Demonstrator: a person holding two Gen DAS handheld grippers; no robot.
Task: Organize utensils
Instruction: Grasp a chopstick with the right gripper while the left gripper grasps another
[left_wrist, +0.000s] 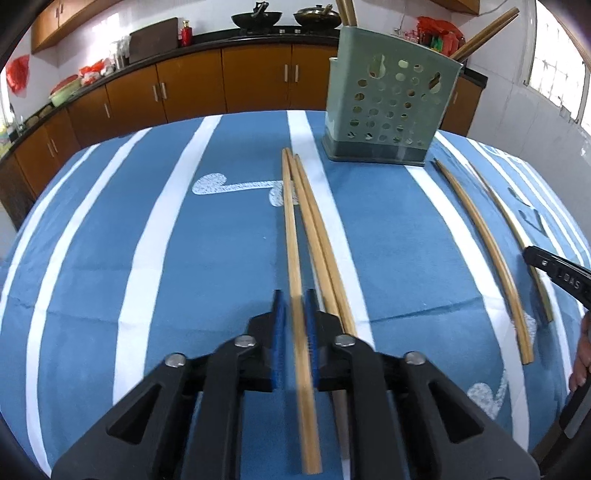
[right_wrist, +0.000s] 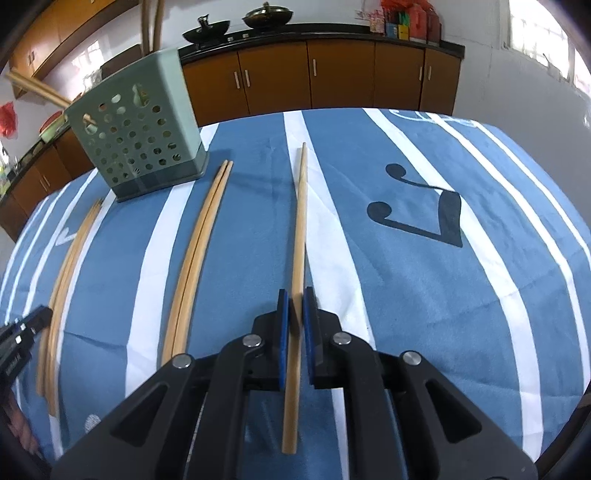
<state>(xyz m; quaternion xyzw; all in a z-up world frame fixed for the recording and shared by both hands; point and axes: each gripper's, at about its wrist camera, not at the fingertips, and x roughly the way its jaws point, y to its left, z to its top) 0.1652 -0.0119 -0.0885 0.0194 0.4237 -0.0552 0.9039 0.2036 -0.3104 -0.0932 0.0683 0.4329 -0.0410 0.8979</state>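
Observation:
In the left wrist view my left gripper (left_wrist: 294, 299) is shut on one wooden chopstick (left_wrist: 291, 236) that runs forward between its blue pads. Two more chopsticks (left_wrist: 319, 243) lie beside it on the blue striped tablecloth (left_wrist: 184, 258). A green perforated utensil holder (left_wrist: 388, 107) stands ahead with chopsticks sticking out. In the right wrist view my right gripper (right_wrist: 294, 299) is shut on another single chopstick (right_wrist: 301, 221). A pair of chopsticks (right_wrist: 201, 251) lies to its left. The holder (right_wrist: 136, 129) stands at far left.
More chopsticks lie at the table's left side (right_wrist: 62, 280) in the right wrist view, next to the left gripper's tip (right_wrist: 22, 332). The right gripper's tip (left_wrist: 554, 273) shows at right in the left wrist view. Kitchen cabinets (left_wrist: 258, 85) stand behind the table.

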